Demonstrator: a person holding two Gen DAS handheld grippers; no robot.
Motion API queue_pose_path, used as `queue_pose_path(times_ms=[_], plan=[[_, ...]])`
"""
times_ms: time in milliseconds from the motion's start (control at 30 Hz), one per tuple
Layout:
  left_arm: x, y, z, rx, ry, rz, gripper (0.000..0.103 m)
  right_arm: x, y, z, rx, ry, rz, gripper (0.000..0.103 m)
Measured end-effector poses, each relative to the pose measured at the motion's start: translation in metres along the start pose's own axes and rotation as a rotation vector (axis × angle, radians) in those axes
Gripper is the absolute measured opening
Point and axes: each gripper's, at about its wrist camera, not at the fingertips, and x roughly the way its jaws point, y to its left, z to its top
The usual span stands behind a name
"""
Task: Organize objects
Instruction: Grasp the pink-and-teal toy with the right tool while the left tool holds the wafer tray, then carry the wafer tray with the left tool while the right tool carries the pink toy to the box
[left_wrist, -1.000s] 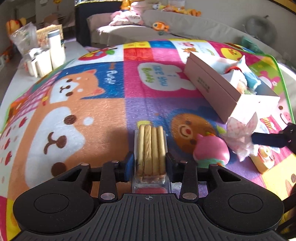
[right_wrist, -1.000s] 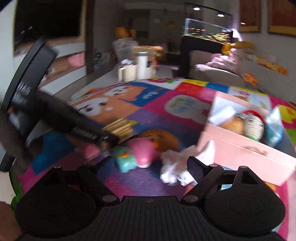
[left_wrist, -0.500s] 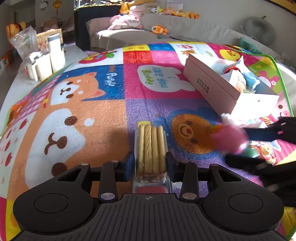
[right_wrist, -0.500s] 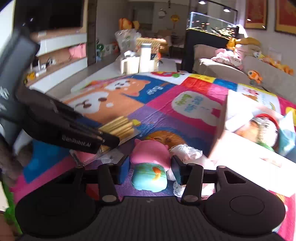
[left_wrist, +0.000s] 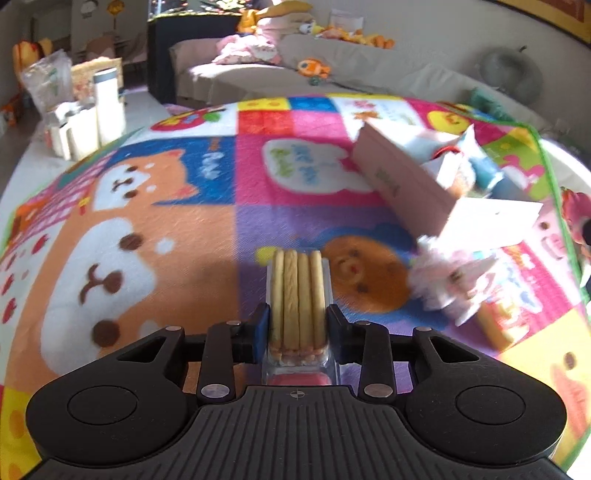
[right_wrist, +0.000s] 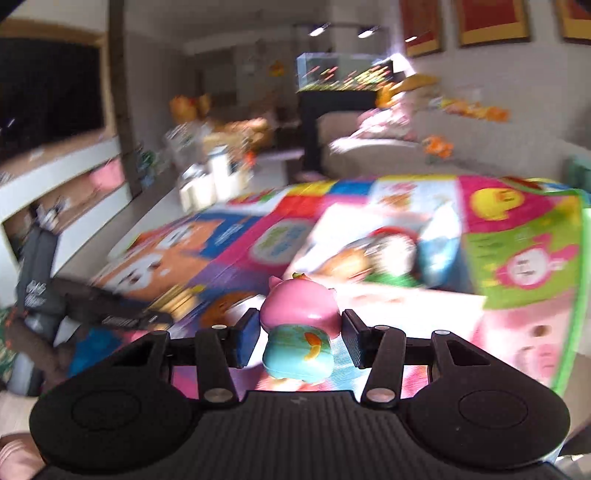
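Observation:
My left gripper (left_wrist: 297, 325) is shut on a clear pack of biscuit sticks (left_wrist: 298, 295), held low over the colourful play mat (left_wrist: 147, 221). My right gripper (right_wrist: 300, 328) is shut on a pink and teal toy figure (right_wrist: 301, 332), lifted above the mat in front of the pink cardboard box (right_wrist: 388, 266). The box (left_wrist: 402, 192) holds several small items and stands at the mat's right. The pink toy shows at the far right edge of the left wrist view (left_wrist: 578, 218).
A crumpled white and pink wrapper (left_wrist: 447, 280) lies by the box's near corner, next to a small yellow packet (left_wrist: 502, 325). White bottles and cartons (left_wrist: 92, 118) stand beyond the mat's far left. A sofa with soft toys (left_wrist: 295, 66) is behind.
My right gripper closed on the pink toy, lifted it off the mat and carried it right, towards the box. My left gripper kept hold of the biscuit pack and barely moved.

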Motion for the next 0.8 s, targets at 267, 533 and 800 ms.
queue_pose_path(times_ms=[267, 533, 800], plan=[[-0.006, -0.054, 0.087, 0.103, -0.121, -0.106, 0.035, -0.005, -0.049, -0.005, 0.131, -0.078, -0.055, 0.048], [0.057, -0.126, 0.181, 0.262, -0.135, -0.213, 0.036, 0.006, -0.068, -0.016, 0.166, -0.066, -0.075, 0.048], [0.153, -0.164, 0.181, 0.277, -0.009, -0.155, 0.038, 0.013, -0.082, -0.017, 0.202, -0.058, -0.092, 0.048]])
